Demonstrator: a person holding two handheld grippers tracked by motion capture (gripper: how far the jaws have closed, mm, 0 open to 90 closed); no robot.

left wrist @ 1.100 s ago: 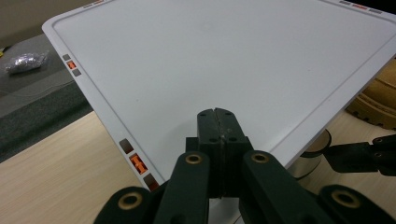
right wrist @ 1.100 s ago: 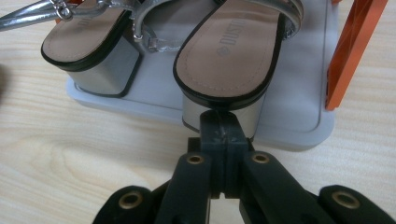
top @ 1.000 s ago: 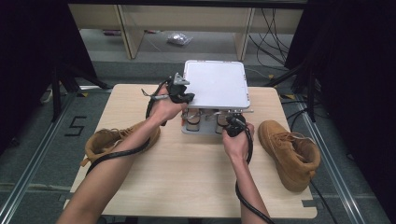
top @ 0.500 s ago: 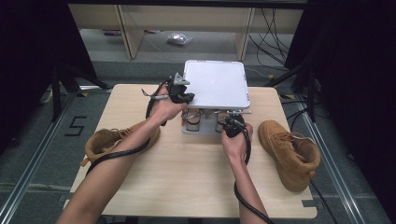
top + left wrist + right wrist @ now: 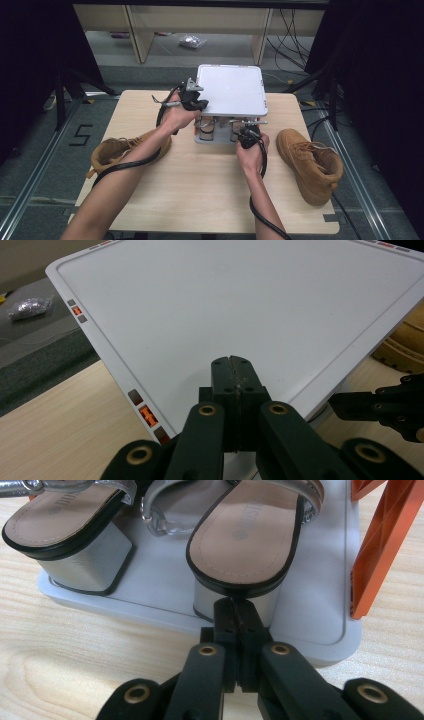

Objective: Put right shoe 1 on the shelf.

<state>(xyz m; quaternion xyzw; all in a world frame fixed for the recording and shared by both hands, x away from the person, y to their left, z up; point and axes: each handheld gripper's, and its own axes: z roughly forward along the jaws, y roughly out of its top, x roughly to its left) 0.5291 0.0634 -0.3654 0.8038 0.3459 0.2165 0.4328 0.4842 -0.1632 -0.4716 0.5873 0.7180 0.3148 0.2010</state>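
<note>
A small two-level rack stands at the back middle of the table, with a white top shelf (image 5: 230, 90) (image 5: 240, 300). On its grey lower tray (image 5: 150, 590) sit two silver block-heel sandals, one at left (image 5: 65, 520) and one at right (image 5: 245, 535). My left gripper (image 5: 192, 97) (image 5: 232, 362) is shut and empty, its tips over the top shelf's left edge. My right gripper (image 5: 248, 136) (image 5: 234, 605) is shut too, with its tips right at the back of the right sandal's heel. Whether they touch it I cannot tell.
One tan boot (image 5: 120, 150) lies on the table left of the rack, partly under the left forearm. Another tan boot (image 5: 310, 162) lies at the right. An orange rack strut (image 5: 385, 540) rises at the tray's right side. A crumpled foil bag (image 5: 191, 41) lies on the floor beyond the table.
</note>
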